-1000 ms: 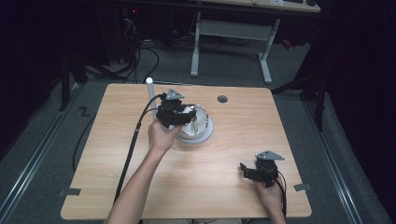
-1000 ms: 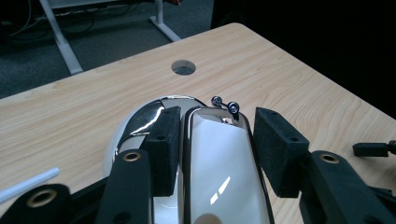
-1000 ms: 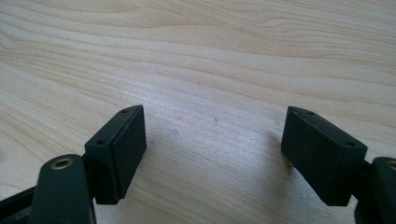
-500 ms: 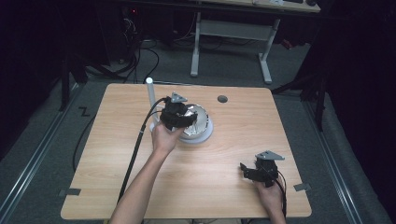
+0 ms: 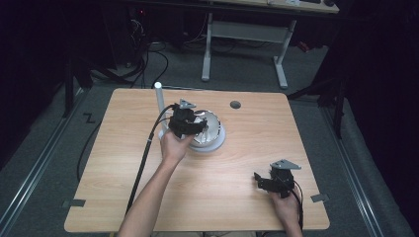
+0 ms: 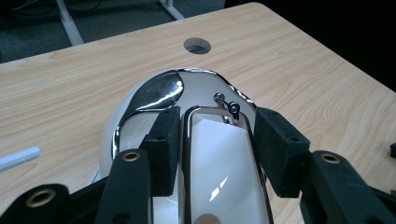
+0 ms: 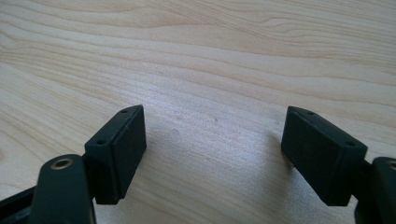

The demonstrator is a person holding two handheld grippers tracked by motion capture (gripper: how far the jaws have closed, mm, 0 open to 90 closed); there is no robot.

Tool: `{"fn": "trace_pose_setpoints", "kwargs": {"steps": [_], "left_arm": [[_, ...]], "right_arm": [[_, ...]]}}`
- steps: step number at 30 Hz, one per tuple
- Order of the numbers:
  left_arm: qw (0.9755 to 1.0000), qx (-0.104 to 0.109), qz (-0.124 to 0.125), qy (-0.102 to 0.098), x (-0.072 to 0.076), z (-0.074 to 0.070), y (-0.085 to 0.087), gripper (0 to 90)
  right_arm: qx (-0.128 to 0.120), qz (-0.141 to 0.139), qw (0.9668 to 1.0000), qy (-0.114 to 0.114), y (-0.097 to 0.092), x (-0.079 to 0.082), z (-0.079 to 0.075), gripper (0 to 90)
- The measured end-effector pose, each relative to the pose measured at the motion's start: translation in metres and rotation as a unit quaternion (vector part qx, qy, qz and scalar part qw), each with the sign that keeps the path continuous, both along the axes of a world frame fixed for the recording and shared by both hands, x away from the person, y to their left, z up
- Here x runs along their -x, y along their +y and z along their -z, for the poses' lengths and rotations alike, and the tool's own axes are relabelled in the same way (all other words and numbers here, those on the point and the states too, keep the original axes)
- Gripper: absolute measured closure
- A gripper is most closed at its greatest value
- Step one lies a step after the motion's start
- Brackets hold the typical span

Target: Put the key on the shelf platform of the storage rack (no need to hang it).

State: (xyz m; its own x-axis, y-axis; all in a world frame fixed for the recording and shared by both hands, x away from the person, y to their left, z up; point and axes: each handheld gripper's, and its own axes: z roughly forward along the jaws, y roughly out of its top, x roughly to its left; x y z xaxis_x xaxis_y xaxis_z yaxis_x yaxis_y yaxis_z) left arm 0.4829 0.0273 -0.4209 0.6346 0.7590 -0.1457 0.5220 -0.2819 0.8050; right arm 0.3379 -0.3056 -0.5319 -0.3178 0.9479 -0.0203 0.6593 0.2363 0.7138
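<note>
The left gripper (image 6: 212,154) was clamped on a shiny chrome object (image 6: 224,172), its two black foam pads (image 6: 163,149) pressed against either side of a narrow, polished, rounded piece that rose straight up between the jaws in the left gripper view. Just beyond the pads, that chrome piece ran on into a wider mirrored body with a wavy edge, with two small dark screw heads near its far end, all of it sitting on a white round base (image 5: 215,144). In the high view the left gripper (image 5: 185,123) sat over the near-left part of the chrome object (image 5: 207,127), toward the back middle of the wooden table (image 5: 237,207). Close behind it stood a white upright tube (image 5: 159,101), and farther back lay a round hole (image 5: 235,104) in the tabletop. The right gripper (image 7: 215,154), well apart at the near right of the table, hung with jaws spread wide over bare wood, holding nothing.
</note>
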Motion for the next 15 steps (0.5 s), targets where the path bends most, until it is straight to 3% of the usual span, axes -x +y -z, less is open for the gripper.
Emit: {"fn": "trace_pose_setpoints", "kwargs": {"steps": [5,15], "left_arm": [[0.9999,-0.011,-0.004,-0.007,-0.001,0.005,-0.002,52.6],[0.9997,-0.020,-0.008,0.004,-0.008,0.016,-0.005,52.6]], "right_arm": [[0.001,0.000,1.0000,-0.001,0.000,0.000,0.000,22.6],[0.000,0.000,1.0000,-0.001,0.000,0.000,0.000,22.6]]}}
